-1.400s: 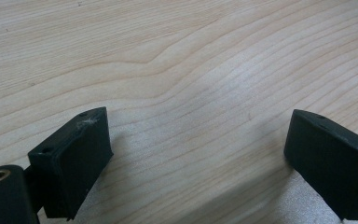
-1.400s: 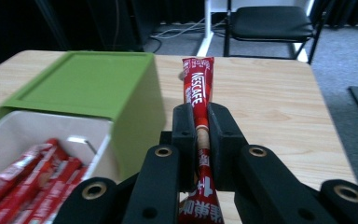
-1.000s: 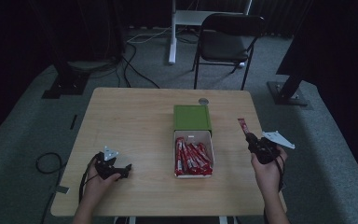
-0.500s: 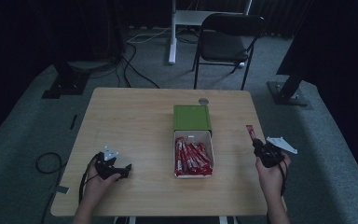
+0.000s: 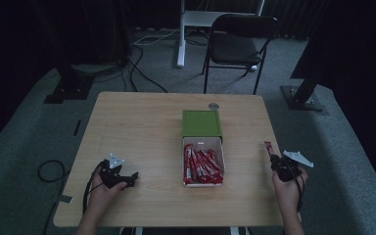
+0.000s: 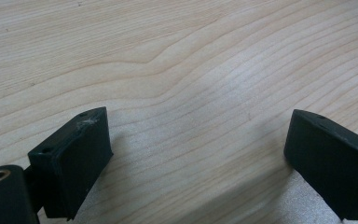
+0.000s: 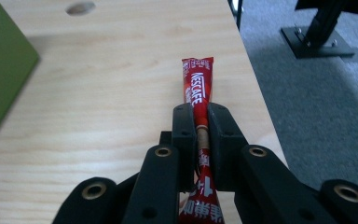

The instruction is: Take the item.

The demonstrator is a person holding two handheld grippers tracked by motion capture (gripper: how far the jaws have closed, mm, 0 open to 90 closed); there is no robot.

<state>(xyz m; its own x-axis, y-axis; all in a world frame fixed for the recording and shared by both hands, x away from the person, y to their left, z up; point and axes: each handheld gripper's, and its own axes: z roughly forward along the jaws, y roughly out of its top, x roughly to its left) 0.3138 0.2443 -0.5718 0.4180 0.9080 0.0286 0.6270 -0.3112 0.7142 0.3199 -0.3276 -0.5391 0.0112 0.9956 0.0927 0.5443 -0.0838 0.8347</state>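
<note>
Pale wood makes up the table (image 5: 142, 127), which takes most of the middle of the scene, with grey carpet around it and a dark folding chair (image 5: 237, 41) beyond its far edge. Near the table's centre sits a green box lid (image 5: 201, 124), and touching its near side is an open white box (image 5: 203, 161) packed with red coffee sticks (image 5: 201, 165). A small round mark (image 5: 214, 105) lies near the far edge, just beyond the lid. At the near left the left gripper (image 5: 127, 177) rests low over bare wood; its jaws stand wide apart with nothing between them, as the left gripper view makes plain. At the near right, well apart from the box and close to the table's right edge, the right gripper (image 7: 201, 122) is clamped tight on a single red coffee stick (image 7: 198, 84); the stick runs lengthwise between the jaws, its printed end pointing away toward the far side, close above the wood.
</note>
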